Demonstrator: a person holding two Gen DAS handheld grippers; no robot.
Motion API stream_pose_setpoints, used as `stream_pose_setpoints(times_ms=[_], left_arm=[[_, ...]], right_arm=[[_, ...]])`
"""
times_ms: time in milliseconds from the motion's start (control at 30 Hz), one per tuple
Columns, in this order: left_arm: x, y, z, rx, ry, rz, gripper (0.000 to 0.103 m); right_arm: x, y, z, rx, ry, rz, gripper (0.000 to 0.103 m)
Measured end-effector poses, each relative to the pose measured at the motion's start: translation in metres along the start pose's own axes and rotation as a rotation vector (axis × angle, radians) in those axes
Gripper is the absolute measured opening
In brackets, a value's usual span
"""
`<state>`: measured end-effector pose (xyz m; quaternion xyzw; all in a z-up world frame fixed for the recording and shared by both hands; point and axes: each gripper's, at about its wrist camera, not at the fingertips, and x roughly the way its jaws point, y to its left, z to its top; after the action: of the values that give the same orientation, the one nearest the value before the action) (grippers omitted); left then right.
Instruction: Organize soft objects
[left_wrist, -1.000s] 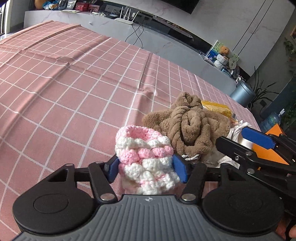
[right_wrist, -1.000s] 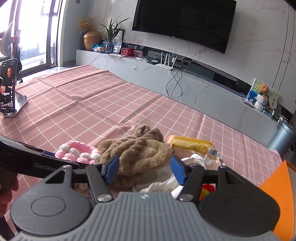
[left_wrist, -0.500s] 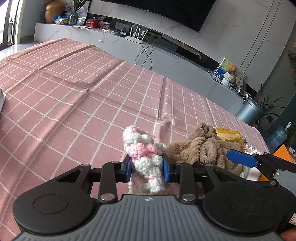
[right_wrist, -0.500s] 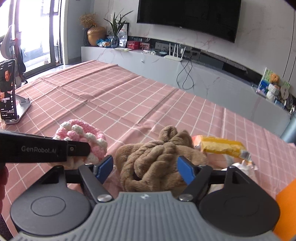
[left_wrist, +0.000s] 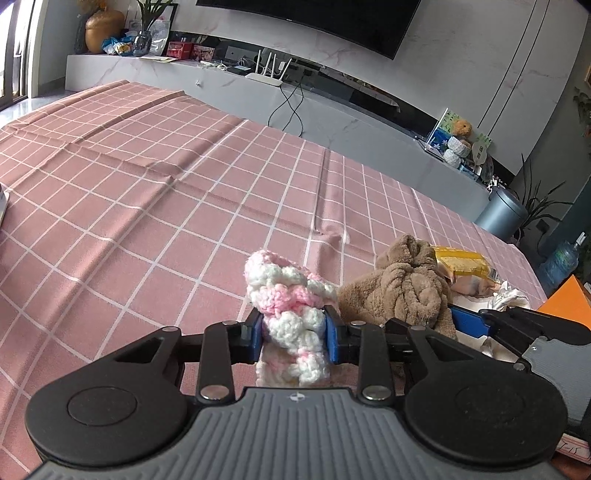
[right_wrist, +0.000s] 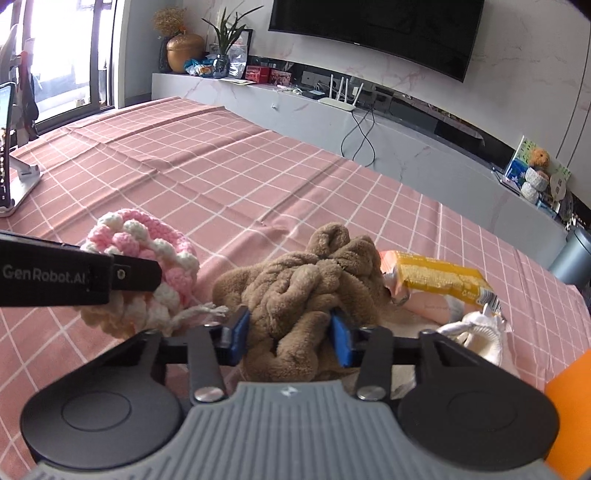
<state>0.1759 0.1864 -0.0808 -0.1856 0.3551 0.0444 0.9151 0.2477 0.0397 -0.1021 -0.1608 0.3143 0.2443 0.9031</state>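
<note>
Picking-up step in hand, done on both sides at once. Left tongs (left_wrist: 293, 339) clamped narrow on the pink-and-white crochet piece (left_wrist: 290, 295), blue pads squeezing its middle so that the yarn bulges above and below them. Right tongs (right_wrist: 291, 332), jaws just closing, now pressed into the brown plush bundle (right_wrist: 310, 288), pads sunk in its folds on either flank.

Both soft things close together near the right-hand end of the tabletop (left_wrist: 147, 206), covered by a pink checked cloth; crochet piece just to the left of the plush, perhaps touching it, though the fisheye makes that hard to judge. Beyond the plush, toward the right edge, a yellow packet (right_wrist: 439, 277) and a white drawstring pouch (right_wrist: 480, 332), the plush seemingly lying against them. An orange bin or box (right_wrist: 569, 417) at the near right corner, only partly in view.

Next, probably: lift each piece clear without dragging its neighbour, then carry to wherever the soft things are gathered, possibly the orange container. Calls for a firm hold, since yarn and plush compress and slip, and for watching the loose white cord (right_wrist: 195, 314) trailing from the crochet piece.
</note>
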Motion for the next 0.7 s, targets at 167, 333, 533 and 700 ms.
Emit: stream_pose_setpoints(times_ms=[167,333,533,700], left_arm=[[-0.011,-0.009,-0.004,0.012,-0.003,0.007,0.036],[-0.028,-0.015,-0.007,0.017,-0.015,0.012,0.036],[-0.053,-0.026,-0.012,0.037,-0.036,0.007,0.036],[-0.068,-0.036,-0.023,0.064,-0.028,-0.001,0.036]], right_arm=[[-0.016,0.0,0.003,-0.046,-0.03,-0.01,0.022],[-0.043,-0.003,0.005,-0.047,-0.067,-0.007,0.018],[-0.086,-0.001,0.001,-0.062,-0.124,0.018,0.017],[-0.117,-0.007,-0.019,0.002,-0.116,0.063,0.017]])
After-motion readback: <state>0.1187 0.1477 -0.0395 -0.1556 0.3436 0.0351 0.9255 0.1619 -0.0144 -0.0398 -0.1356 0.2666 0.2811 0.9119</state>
